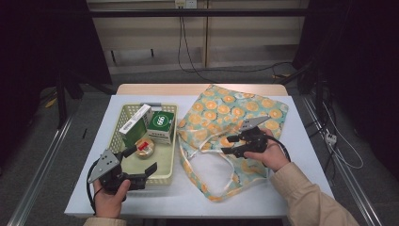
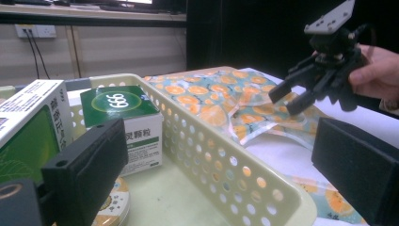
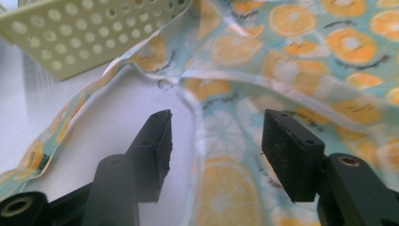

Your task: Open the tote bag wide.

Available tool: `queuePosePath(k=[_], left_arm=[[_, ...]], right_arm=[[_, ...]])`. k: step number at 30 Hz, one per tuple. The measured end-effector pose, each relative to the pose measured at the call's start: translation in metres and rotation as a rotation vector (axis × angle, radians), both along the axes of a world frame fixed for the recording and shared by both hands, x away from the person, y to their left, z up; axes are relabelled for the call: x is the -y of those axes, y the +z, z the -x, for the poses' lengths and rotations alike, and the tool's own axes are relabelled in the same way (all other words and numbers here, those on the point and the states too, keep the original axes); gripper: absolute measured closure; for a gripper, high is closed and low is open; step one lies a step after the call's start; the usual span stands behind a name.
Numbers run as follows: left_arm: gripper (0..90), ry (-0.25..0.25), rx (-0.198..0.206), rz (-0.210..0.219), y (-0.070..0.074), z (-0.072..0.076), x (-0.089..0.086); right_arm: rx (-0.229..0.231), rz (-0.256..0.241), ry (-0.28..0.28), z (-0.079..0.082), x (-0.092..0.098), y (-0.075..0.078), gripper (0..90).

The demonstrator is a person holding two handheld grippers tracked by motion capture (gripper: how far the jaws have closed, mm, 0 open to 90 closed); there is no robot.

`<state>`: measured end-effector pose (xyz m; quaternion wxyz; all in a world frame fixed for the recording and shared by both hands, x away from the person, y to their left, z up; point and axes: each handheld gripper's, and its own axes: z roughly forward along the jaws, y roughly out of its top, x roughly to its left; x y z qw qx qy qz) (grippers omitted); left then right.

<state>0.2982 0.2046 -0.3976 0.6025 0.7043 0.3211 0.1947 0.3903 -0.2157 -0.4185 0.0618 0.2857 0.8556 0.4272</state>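
Orange-print cloth bag [image 1: 230, 117] lies flat, touching the basket's [image 1: 117, 127] right side.

Orange-slice teal bag [image 1: 221, 117], pale yellow basket [image 1: 117, 129].

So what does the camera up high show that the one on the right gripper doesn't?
The high view alone takes in the whole table, the left gripper, the person's hands, and the boxes and round tin inside the basket. The right gripper view alone brings the bag's pale edge seam up close between its open jaws. Both share the orange-print bag and the perforated basket.
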Motion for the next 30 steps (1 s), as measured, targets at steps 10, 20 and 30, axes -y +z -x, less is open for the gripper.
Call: queuePosePath(k=[10,20,30], left_arm=[[4.1,-0.001,-0.001,0.0,0.0,0.0,0.0],[4.1,-0.007,-0.001,-0.006,0.0,0.001,0.002],[4.1,-0.006,0.0,-0.006,0.0,0.001,0.003]], right_arm=[[-0.016,0.083,0.051,0.005,-0.021,-0.022,65.1],[-0.026,0.072,0.027,0.003,-0.017,-0.039,81.6],[-0.055,0.06,0.015,0.002,-0.016,-0.039,89.9]])
